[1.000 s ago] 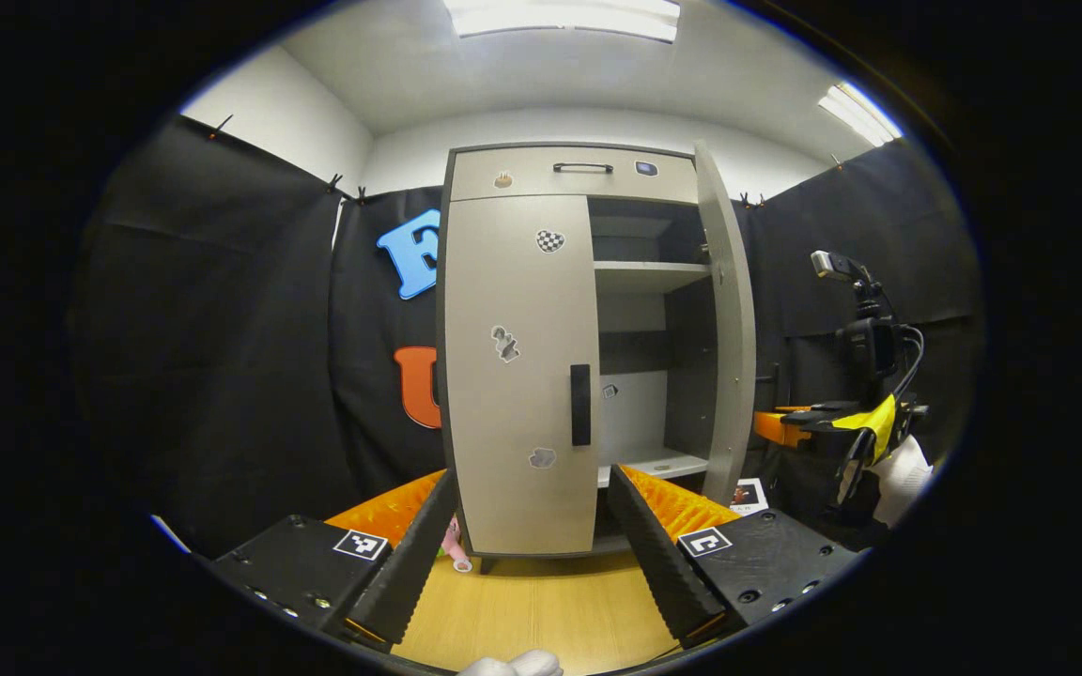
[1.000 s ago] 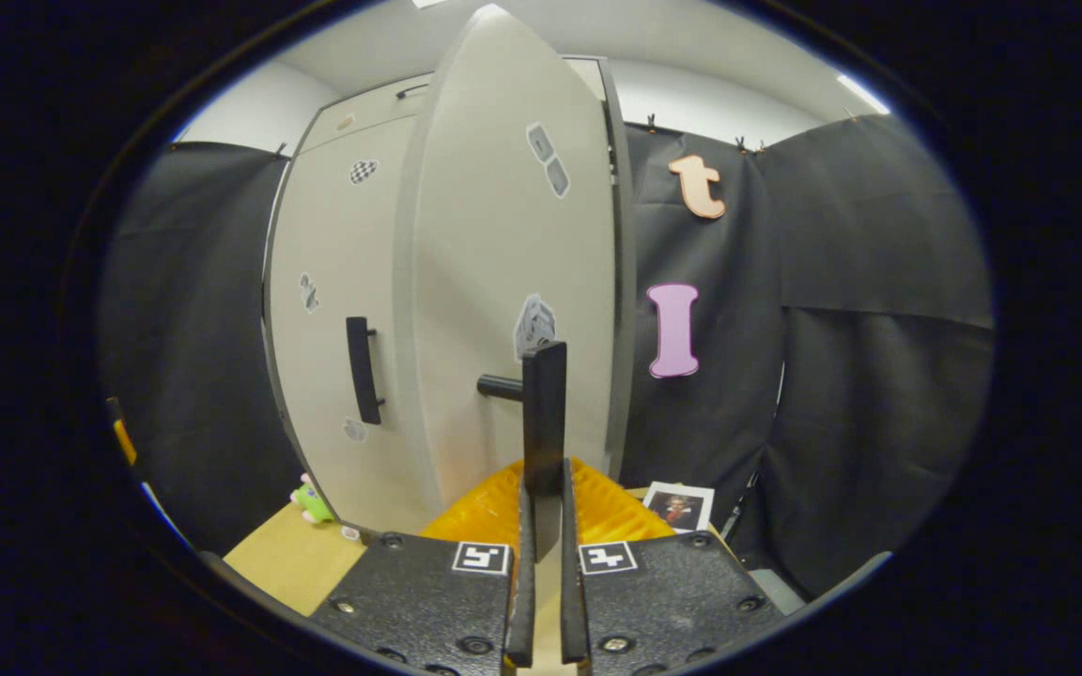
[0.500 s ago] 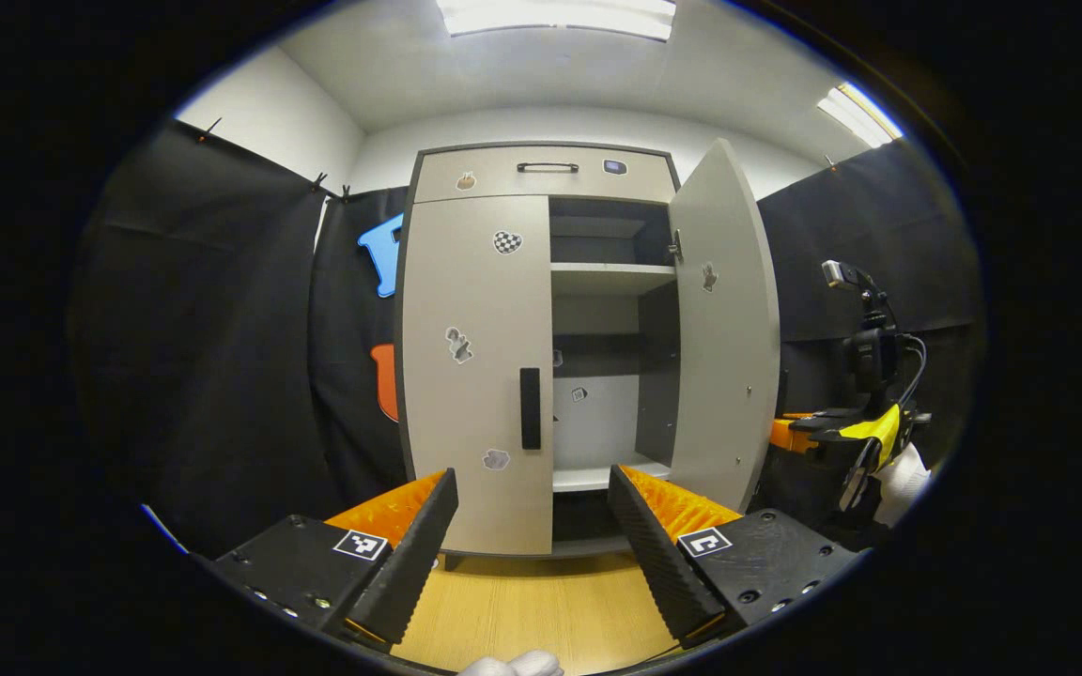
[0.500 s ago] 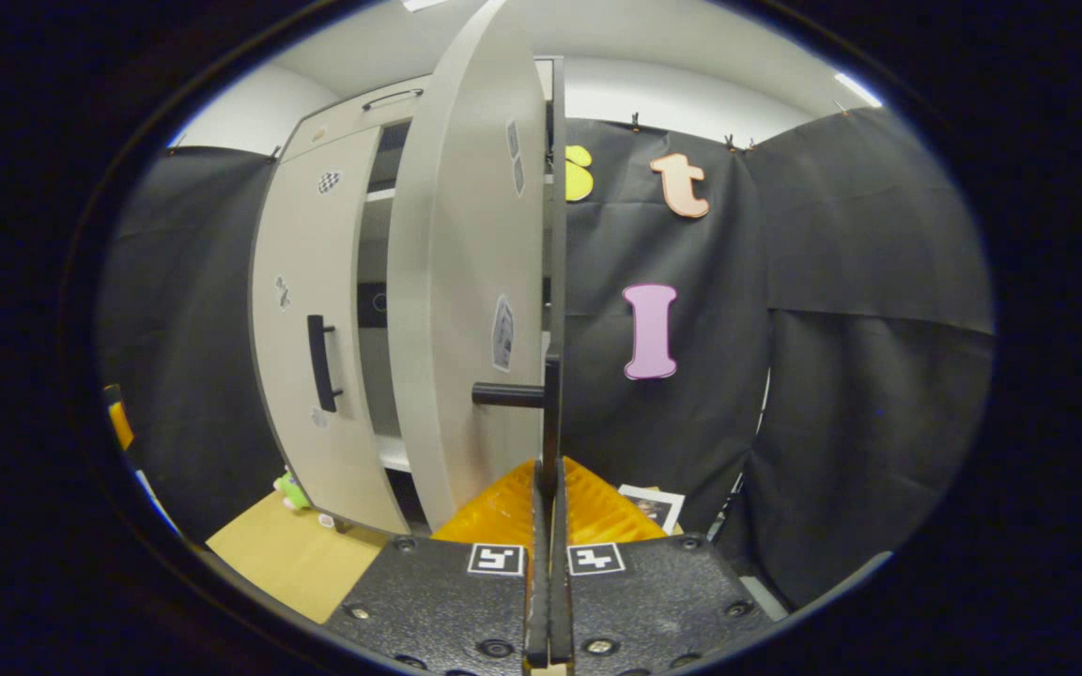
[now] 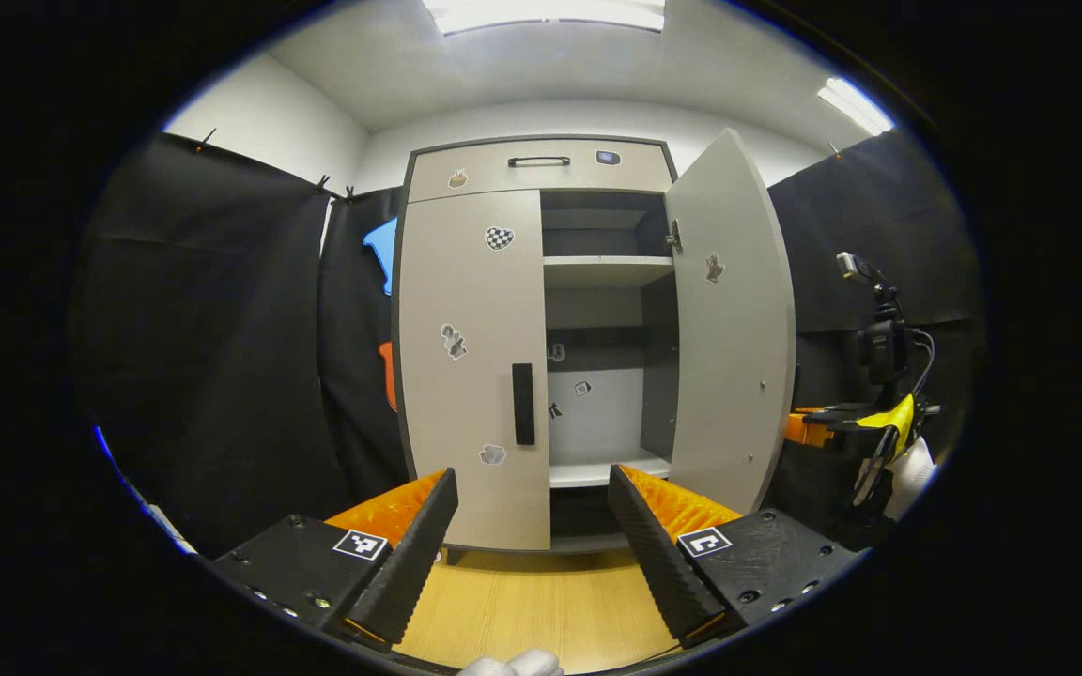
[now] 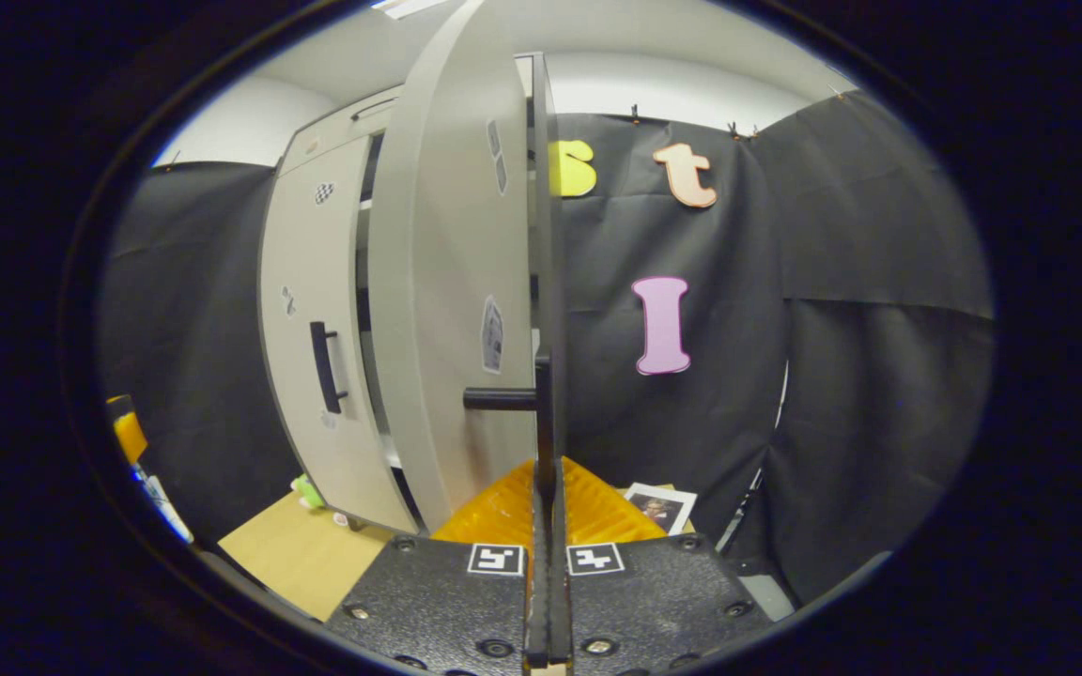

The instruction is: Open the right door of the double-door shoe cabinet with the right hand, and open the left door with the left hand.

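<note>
The right hand-held gripper (image 6: 546, 526) has its two fingers pressed together on the dark bar handle of the right door (image 6: 546, 422), with the handle's thin edge rising straight up between them in the right gripper view. The right door (image 5: 734, 329) of the shoe cabinet (image 5: 541, 169) stands swung out well past halfway, its inner face turned toward the left gripper view, baring the shelves (image 5: 607, 270) behind it. The left hand-held gripper (image 5: 532, 526) hangs in front of the cabinet with its fingers spread wide and nothing between them. The left door (image 5: 471, 366) lies flush and closed, its vertical handle (image 5: 523, 404) near the inner edge, above and clear of the spread fingers. The cabinet stands on a wooden floor (image 5: 541, 610), against the black booth cloth.
</note>
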A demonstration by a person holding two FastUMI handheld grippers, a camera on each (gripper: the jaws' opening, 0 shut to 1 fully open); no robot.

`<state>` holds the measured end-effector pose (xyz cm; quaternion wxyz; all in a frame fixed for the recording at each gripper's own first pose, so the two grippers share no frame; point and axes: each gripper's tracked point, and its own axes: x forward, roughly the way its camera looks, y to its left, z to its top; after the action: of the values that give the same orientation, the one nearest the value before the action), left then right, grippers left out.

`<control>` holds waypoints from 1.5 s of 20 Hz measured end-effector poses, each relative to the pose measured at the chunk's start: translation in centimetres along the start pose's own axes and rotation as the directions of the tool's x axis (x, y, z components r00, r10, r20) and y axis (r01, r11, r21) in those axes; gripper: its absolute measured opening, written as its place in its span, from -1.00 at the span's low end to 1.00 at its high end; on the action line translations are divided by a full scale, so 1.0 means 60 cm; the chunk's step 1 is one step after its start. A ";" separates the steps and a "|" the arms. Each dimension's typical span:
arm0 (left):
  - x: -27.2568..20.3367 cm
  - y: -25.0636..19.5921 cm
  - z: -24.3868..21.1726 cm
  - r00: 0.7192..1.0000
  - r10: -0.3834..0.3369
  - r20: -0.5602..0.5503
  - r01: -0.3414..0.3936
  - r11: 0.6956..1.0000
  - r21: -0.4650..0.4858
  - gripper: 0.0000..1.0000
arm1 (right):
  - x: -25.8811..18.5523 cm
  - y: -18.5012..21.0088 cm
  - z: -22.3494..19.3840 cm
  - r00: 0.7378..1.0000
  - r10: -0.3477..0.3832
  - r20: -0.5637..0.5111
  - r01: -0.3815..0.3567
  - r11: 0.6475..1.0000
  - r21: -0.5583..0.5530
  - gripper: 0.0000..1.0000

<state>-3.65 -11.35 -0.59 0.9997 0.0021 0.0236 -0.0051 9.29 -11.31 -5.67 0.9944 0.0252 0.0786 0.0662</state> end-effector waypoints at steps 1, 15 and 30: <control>0.000 0.001 0.001 1.000 0.006 0.001 -0.006 1.000 0.000 0.93 | -0.002 -0.002 0.000 1.000 -0.006 0.000 0.006 1.000 -0.007 -0.93; 0.047 0.081 0.000 0.999 0.040 0.010 -0.040 0.999 0.037 0.93 | -0.175 0.028 0.028 0.990 -0.111 0.085 0.115 0.992 -0.044 0.70; 0.214 0.081 -0.034 0.994 -0.113 0.007 0.113 0.994 -0.007 0.92 | -0.209 0.168 0.007 0.985 -0.154 0.079 0.151 0.987 0.052 0.83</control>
<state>9.13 -6.62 -3.19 0.9979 -0.0028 0.0206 -0.0614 -4.18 -3.05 -2.77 0.9981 0.0443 0.0405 -0.0130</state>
